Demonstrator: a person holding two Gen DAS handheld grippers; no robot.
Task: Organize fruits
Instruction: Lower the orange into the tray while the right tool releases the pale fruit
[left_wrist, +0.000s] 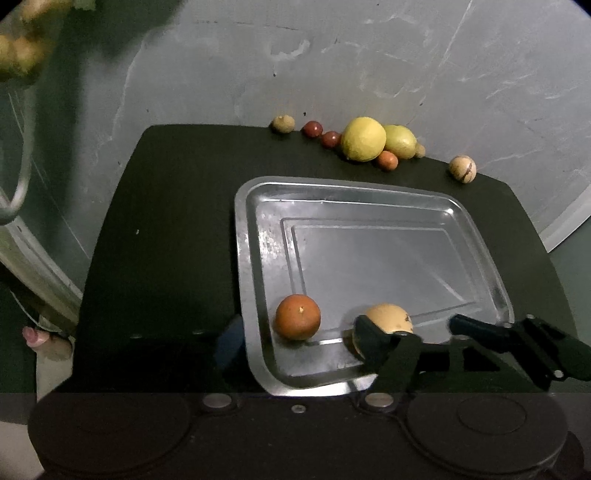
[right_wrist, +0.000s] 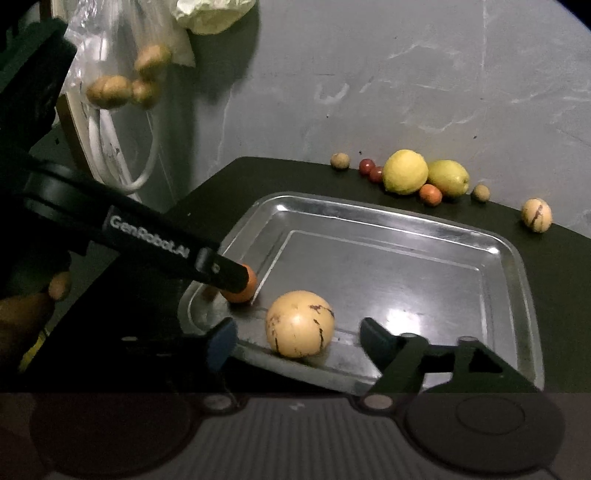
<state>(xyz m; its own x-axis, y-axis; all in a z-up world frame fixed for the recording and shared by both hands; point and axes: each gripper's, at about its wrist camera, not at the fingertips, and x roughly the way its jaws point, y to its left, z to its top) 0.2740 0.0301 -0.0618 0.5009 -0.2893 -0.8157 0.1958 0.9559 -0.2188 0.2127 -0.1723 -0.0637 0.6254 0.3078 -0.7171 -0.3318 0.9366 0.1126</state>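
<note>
We are holding both grippers low over the near end of the metal tray (right_wrist: 509, 258), which is sitting on a dark table (left_wrist: 166, 221). Our right gripper (right_wrist: 297, 338) is standing spread wide around the pale streaked melon (right_wrist: 300, 324); from the right wrist view its blue-tipped finger (right_wrist: 221, 345) is sitting just left of the fruit and the other finger just right of it, with a gap showing on each side, so it is gripping nothing. In the left wrist view, one right finger is crossing in front of the melon (left_wrist: 389, 317) and hiding its lower left part.

Our left gripper (left_wrist: 295, 341) is also standing open, its fingers flanking the orange (left_wrist: 297, 316) that is resting in the tray's near left corner, apart from the melon. Its left finger is dark and blurred against the table, so we cannot tell whether it is touching the fruit. From the right wrist view, the left gripper's long black arm is slanting down from the left and covering most of the orange (right_wrist: 248, 291).

Along the table's far edge, well apart from the tray, two lemons (right_wrist: 405, 171) are lying close together among several small red and tan fruits, too small to identify, and a smaller streaked melon (right_wrist: 536, 215) is sitting alone to the right.
</note>
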